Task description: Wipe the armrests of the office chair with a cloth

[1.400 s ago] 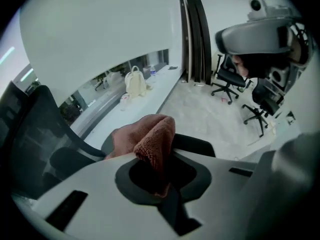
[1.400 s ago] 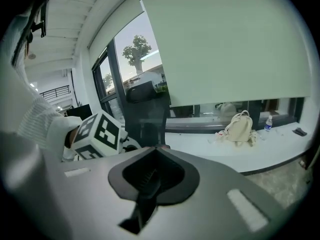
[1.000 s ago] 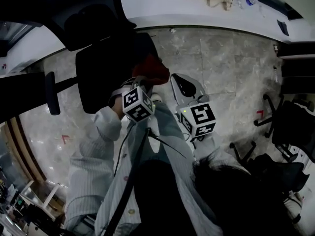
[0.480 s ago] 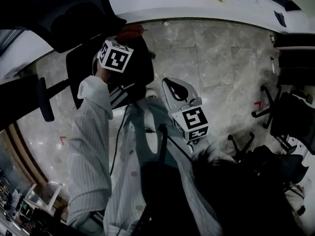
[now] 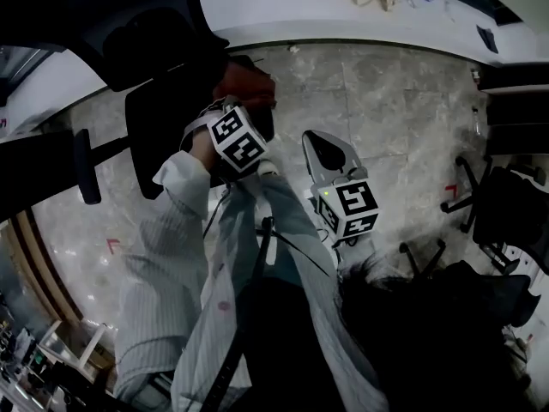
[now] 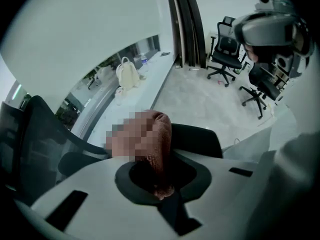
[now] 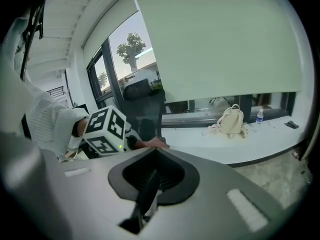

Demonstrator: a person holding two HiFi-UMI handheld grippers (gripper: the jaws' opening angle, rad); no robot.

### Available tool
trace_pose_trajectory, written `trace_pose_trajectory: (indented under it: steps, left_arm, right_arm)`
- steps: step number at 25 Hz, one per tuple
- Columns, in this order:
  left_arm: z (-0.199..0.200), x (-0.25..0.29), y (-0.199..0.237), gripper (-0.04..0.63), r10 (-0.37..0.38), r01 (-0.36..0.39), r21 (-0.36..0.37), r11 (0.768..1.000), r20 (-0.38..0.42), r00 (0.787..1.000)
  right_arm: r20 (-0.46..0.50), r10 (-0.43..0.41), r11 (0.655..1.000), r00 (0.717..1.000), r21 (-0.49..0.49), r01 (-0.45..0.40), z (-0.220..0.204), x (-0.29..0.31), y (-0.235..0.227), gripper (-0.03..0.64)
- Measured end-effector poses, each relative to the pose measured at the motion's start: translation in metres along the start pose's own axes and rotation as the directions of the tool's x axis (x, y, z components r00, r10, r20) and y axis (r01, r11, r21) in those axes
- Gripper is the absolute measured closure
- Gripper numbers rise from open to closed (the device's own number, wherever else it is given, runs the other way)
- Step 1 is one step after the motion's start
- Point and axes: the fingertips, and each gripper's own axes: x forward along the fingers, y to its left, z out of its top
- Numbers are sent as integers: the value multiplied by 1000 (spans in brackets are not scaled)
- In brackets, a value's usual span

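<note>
My left gripper (image 5: 244, 103) is shut on a reddish-brown cloth (image 5: 246, 84), and the cloth hides its fingertips. In the left gripper view the cloth (image 6: 159, 134) bunches up out of the jaws (image 6: 159, 181) and lies against a black padded part of the office chair (image 6: 200, 140). I cannot tell whether that pad is an armrest. The chair's black seat (image 5: 159, 136) lies to the left, with one armrest (image 5: 87, 163) sticking out beyond it. My right gripper (image 5: 324, 148) hangs over the floor to the right, apart from the chair. Its jaws (image 7: 149, 184) are shut with nothing between them.
A white curved counter (image 5: 283, 11) runs along the far side with a cream backpack (image 7: 231, 120) and a bottle (image 7: 259, 116) on it. More black office chairs (image 5: 497, 213) stand at the right. The chair's mesh back (image 6: 30, 134) rises at the left gripper's left.
The left gripper carried the cloth away from me along the chair half a second ago and has now drawn back toward me. The right gripper has hardly moved.
</note>
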Motion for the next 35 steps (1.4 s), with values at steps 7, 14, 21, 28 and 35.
trace_pose_trajectory:
  steps: [7, 14, 21, 28, 35]
  left_arm:
    - [-13, -33, -78, 561, -103, 103, 1, 995, 0, 995]
    - [-15, -45, -87, 561, -82, 99, -176, 979, 104, 991]
    - [-19, -204, 3, 561, 435, 69, -685, 725, 533, 725]
    - [-116, -372, 38, 561, 773, -94, -858, 505, 400, 493]
    - [-246, -461, 8, 561, 922, -203, -959, 198, 111, 371]
  right_arm:
    - [57, -34, 999, 998, 16, 33, 11, -30, 10, 615]
    - [64, -29, 999, 998, 18, 28, 10, -43, 26, 615]
    - [172, 100, 991, 980, -103, -83, 67, -59, 62, 615]
    - [244, 337, 910, 909, -332, -248, 146, -54, 161, 615]
    - [162, 580, 765, 798, -445, -466, 154, -26, 274, 615]
